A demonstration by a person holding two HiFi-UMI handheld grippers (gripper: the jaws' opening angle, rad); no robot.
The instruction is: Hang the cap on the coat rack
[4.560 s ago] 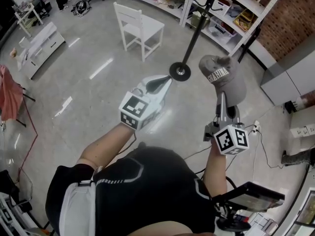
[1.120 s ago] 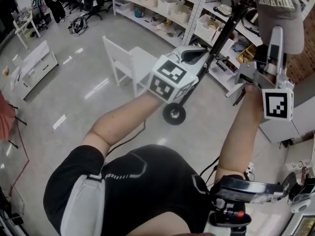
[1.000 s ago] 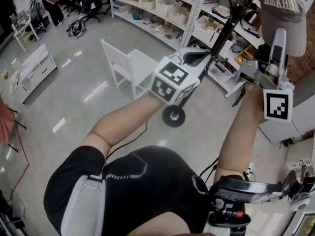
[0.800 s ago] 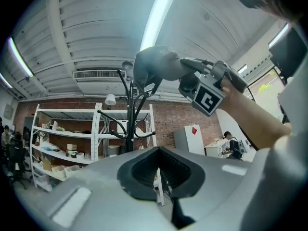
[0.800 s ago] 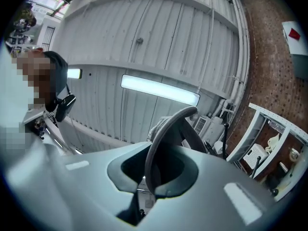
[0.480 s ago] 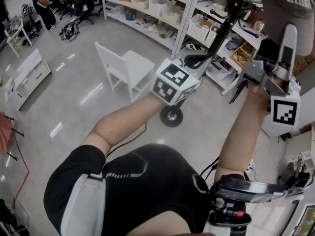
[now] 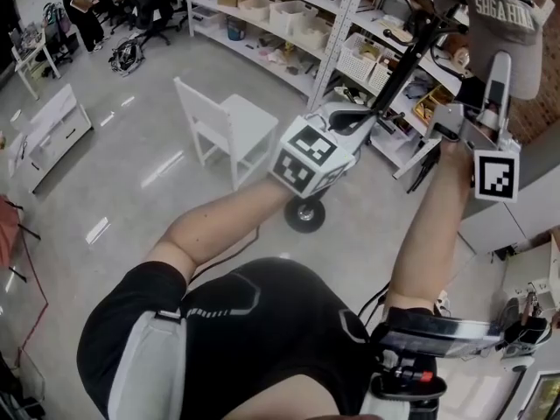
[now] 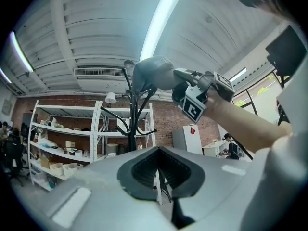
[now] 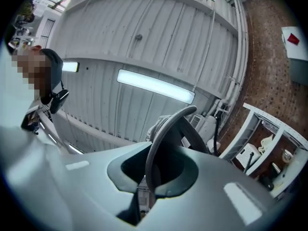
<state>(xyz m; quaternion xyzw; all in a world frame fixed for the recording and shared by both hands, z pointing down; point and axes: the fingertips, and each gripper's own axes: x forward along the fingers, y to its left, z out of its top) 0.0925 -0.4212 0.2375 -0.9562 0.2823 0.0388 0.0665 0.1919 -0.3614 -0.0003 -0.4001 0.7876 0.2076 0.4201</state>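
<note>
right gripper (image 7: 500, 66) held high, jaws clamped on brim of cap (image 7: 494, 20), brim edge-on between pads. cap long axis runs along jaws: brim at gripper, crown away, toward top of coat rack (image 8: 131, 114). crown up at upper hooks; contact unclear. left gripper (image 7: 352, 117) lower, aimed at rack, jaws together, nothing between. white chair (image 7: 226, 129) on floor beyond.

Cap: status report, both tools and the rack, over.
Right tool shut on cap brim, raised high. Left tool shut, empty, beside coat rack pole. Cap up by the top hooks, not yet hung. Nothing seen blocking.
</note>
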